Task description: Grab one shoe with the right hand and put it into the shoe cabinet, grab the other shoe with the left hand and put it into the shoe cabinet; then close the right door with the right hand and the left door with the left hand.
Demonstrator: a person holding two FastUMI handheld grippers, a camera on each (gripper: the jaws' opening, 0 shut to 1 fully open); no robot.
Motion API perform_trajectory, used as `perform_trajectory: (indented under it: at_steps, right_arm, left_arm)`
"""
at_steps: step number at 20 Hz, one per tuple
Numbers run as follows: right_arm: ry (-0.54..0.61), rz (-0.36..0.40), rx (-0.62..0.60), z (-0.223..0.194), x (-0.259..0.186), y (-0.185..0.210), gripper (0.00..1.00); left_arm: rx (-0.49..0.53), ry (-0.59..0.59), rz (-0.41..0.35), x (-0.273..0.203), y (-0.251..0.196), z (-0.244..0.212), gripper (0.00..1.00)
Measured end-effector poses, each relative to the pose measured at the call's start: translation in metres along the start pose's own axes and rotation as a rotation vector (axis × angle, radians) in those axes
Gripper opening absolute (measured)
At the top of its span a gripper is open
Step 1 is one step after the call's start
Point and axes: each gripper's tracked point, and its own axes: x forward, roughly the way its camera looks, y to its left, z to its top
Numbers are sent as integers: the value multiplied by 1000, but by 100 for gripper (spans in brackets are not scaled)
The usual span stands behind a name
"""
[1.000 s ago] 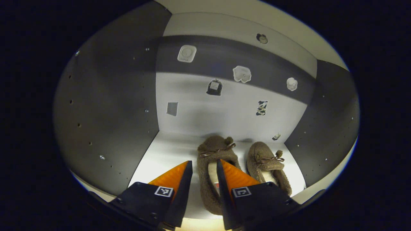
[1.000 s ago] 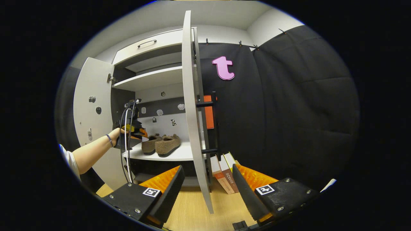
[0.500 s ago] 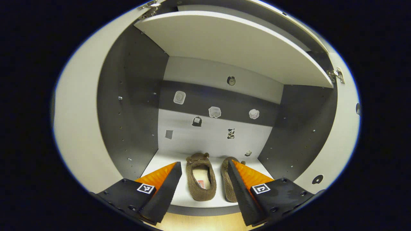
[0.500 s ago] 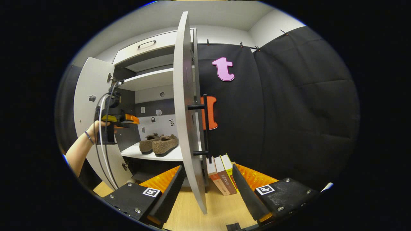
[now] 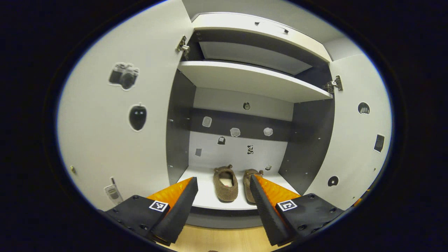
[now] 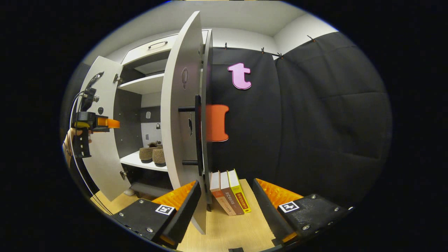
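While my left gripper (image 5: 223,191) and right gripper (image 6: 226,196) hold their jaws apart on nothing, the right door (image 6: 180,115) stands beside three books (image 6: 229,191) with unreadable spines; farther off, both shoes (image 5: 225,178) sit inside the shoe cabinet (image 5: 252,78).

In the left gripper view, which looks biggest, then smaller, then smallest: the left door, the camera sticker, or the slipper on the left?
1. left door, by far the biggest, though it is nearest the camera.
2. left slipper and camera sticker look about alike; the slipper sits farther back, so I won't rank them.
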Motion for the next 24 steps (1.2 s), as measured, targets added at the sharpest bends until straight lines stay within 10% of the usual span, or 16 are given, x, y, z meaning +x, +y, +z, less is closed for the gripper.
perform_trajectory:
  at_steps: [13,24]
  right_arm:
    - [16,6,-72,-17,21,23,92]
    - [4,-12,-15,-21,21,86,89]
  left_arm:
    - [23,-69,154,-173,109,-31,97]
    - [53,-86,228,-188,218,-59,94]
